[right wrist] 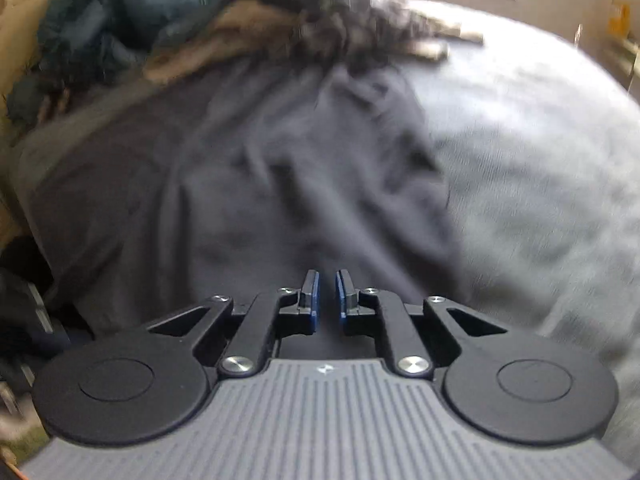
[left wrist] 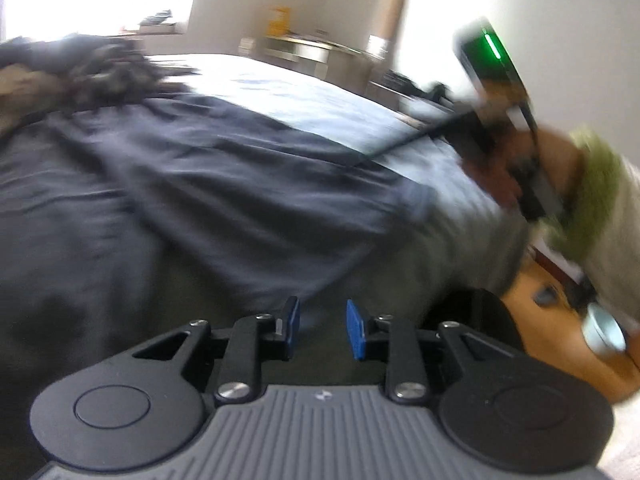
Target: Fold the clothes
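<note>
Left wrist view: one dark grey garment [left wrist: 192, 184] lies spread and creased across the bed [left wrist: 312, 96], no fold visible in it. Judged early in the task: the garment looks laid out, not yet folded. Left gripper [left wrist: 323, 328] hovers low over its near edge, blue pads apart, nothing between them. Beyond the garment, one heap of unfolded clothes [left wrist: 80, 68] at the far left. The right gripper [left wrist: 500, 120] shows at the right edge, blurred, in a hand with a green cuff; its pad gap cannot be read from here.

Right wrist view: the same garment [right wrist: 240, 184] fills the middle, rumpled, on the pale bed [right wrist: 540, 152]. Right gripper [right wrist: 327, 296] sits over it with pads nearly together, a thin empty gap between them. The heap [right wrist: 224, 28] behind holds at least three pieces: teal, tan, black fuzzy. Blur prevents a firmer count. No folded stack seen in either view.
</note>
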Motion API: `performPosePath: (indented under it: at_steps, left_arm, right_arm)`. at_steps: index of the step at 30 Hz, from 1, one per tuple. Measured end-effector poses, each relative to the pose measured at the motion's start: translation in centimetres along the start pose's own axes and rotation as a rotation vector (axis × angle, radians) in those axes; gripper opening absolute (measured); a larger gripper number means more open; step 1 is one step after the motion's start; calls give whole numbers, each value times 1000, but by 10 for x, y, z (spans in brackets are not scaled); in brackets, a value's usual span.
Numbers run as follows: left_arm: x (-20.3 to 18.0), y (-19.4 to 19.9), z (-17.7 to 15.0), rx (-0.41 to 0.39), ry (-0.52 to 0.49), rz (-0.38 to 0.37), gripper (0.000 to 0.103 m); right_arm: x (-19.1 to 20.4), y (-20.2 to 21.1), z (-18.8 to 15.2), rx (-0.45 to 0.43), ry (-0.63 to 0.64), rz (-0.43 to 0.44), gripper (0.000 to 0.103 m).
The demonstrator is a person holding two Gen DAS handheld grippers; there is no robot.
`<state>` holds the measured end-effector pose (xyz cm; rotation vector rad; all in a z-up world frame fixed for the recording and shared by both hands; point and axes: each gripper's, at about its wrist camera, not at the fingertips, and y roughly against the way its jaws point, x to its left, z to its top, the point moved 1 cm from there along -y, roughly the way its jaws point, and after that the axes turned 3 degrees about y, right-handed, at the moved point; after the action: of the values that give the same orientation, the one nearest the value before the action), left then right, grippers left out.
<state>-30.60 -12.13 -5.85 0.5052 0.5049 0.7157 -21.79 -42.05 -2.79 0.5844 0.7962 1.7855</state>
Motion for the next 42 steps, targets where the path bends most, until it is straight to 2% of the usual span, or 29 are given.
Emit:
performPosePath:
  at_steps: [2,6,9,11,13,16,19,21,24,28,31,32,38,42]
  left_arm:
    - [23,19,-1,-28,77,41,30]
    - [82,63,4,-89,235,146,33]
    - [125,102,12,-145,344,225,34]
    - [147,129,25,-176,379,293,34]
    - [163,163,43,-220,374,379,34]
    - [175,217,79,-279,316,539,37]
    - [179,255,112,-319,241,710,41]
    - [184,261,126,-331,210,766,44]
    - [197,242,133,-290,246,697,45]
    - [219,179,131,-185,261,599,45]
    - [230,126,133,-135,246,533,46]
    - [234,109,135,-117,242,513,46]
    - [254,39,129,-12,193,499,47]
    - [265,18,130,21,176,501,48]
  right_arm:
    - [-7,-5,-17,53,-8,-40,8]
    - [-30,27,-41,79,-131,-97,8]
    - [-35,51,-46,72,-160,-161,10]
    - [-26,63,-36,21,-175,-148,11]
    - [-10,61,-21,-34,-145,-105,11]
    - [20,54,5,-113,-79,-27,16]
    - [48,31,29,-135,-19,47,20]
    - [57,15,41,-135,2,76,24]
    - [55,-8,59,-127,-22,78,28]
    - [26,-33,95,-140,-114,63,34]
    - [0,-58,126,-147,-140,37,51]
    - [-7,-69,135,-144,-142,22,52]
    - [-52,-131,175,-99,-194,-59,55]
    - [-71,-162,194,-46,-227,-41,56]
